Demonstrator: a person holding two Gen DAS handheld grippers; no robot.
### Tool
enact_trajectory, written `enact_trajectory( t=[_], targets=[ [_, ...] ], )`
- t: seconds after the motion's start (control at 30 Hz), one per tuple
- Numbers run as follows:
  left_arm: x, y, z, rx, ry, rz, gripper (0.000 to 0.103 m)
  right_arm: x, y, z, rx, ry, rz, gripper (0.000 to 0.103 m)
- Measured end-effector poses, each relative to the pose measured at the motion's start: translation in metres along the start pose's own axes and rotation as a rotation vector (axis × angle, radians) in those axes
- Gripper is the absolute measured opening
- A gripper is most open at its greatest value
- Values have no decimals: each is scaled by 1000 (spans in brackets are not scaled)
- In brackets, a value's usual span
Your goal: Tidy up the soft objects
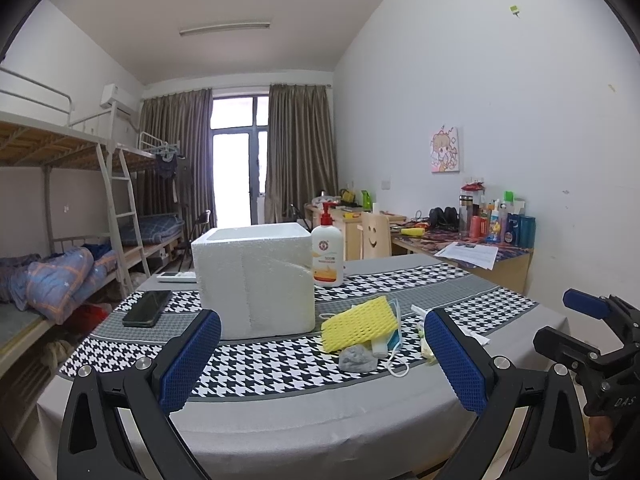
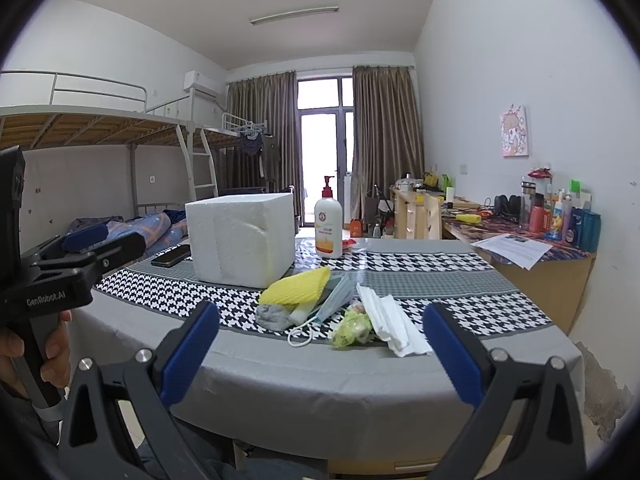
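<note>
A pile of soft things lies on the table: a yellow foam net (image 1: 360, 322) (image 2: 298, 285), a grey cloth lump (image 1: 357, 358) (image 2: 273, 315), a blue face mask (image 1: 394, 334) (image 2: 334, 296), white tissues (image 2: 390, 320) and a pale green crumpled wrap (image 2: 352, 326). A white foam box (image 1: 254, 280) (image 2: 240, 238) stands behind the pile, open at the top. My left gripper (image 1: 322, 354) is open and empty, in front of the pile. My right gripper (image 2: 320, 354) is open and empty, also just short of the pile.
A lotion pump bottle (image 1: 327, 250) (image 2: 328, 228) stands right of the box. A black phone (image 1: 147, 308) (image 2: 171, 257) and a white remote (image 1: 176, 277) lie left of it. The table has a houndstooth cloth (image 1: 256, 368). Bunk beds stand left, a cluttered desk (image 1: 480, 240) right.
</note>
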State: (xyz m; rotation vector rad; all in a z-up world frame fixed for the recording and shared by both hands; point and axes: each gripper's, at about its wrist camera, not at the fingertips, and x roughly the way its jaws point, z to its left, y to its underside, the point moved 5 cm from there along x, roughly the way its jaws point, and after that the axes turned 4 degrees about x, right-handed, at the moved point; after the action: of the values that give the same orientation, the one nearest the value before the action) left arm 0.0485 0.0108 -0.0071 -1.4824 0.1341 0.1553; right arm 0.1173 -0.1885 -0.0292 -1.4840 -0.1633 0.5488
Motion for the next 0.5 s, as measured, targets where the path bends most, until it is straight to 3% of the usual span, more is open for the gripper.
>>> enact_trajectory(
  t=[0.5],
  targets=[
    [-3, 0, 1, 0, -12, -12, 102, 1, 2, -2, 4, 3, -3, 103]
  ],
)
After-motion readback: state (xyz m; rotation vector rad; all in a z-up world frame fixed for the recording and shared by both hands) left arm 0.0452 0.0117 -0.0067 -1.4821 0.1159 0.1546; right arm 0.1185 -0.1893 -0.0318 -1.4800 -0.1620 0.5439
